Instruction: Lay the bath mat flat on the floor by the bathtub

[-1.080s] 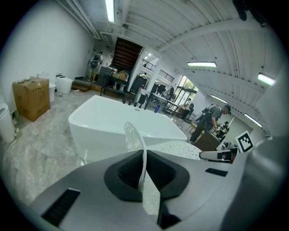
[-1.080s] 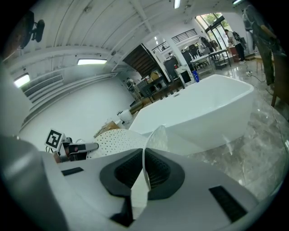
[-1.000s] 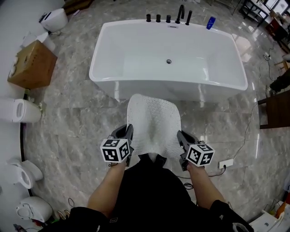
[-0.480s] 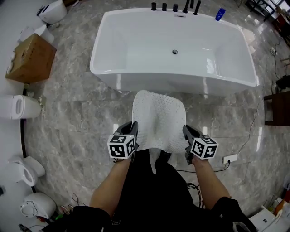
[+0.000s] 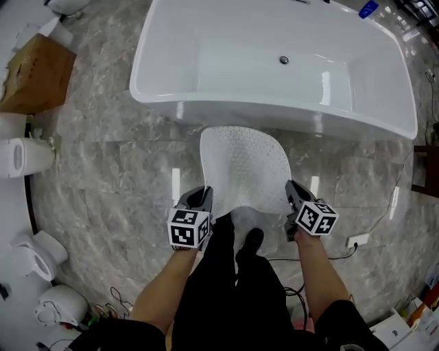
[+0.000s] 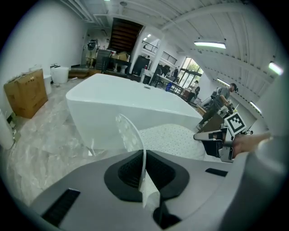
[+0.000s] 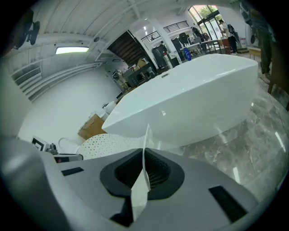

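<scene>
Bath mat: a white, dotted bath mat [image 5: 243,168] is stretched between the two grippers, over the grey marble floor [image 5: 116,178] in front of the person.
Mat's far end: its rounded far edge sits just beside the front wall of the bathtub [image 5: 274,115]; from where I stand I cannot tell whether that edge is touching the floor.
Mat's near end: the near edge is raised, with one corner in each gripper, and it sags a little in the middle above the person's shoe [image 5: 251,241].
Left gripper: the left gripper [image 5: 204,195] is clamped on the mat's near left corner. Its own view shows the thin white edge pinched upright between the closed ribbed pads [image 6: 131,169].
Right gripper: the right gripper [image 5: 291,190] is clamped the same way on the near right corner, with a strip of mat standing up between its closed pads [image 7: 156,170].
Gripper pose: both point forward and down toward the tub, level with each other, one on each side of the mat.
Bathtub: white, freestanding and empty, lying crosswise beyond the mat, with a blue bottle [image 5: 368,8] on its far rim.
Surroundings: a cardboard box [image 5: 38,72] and a toilet [image 5: 20,156] stand off to the left, and a power strip [image 5: 358,240] lies on the floor to the right.
</scene>
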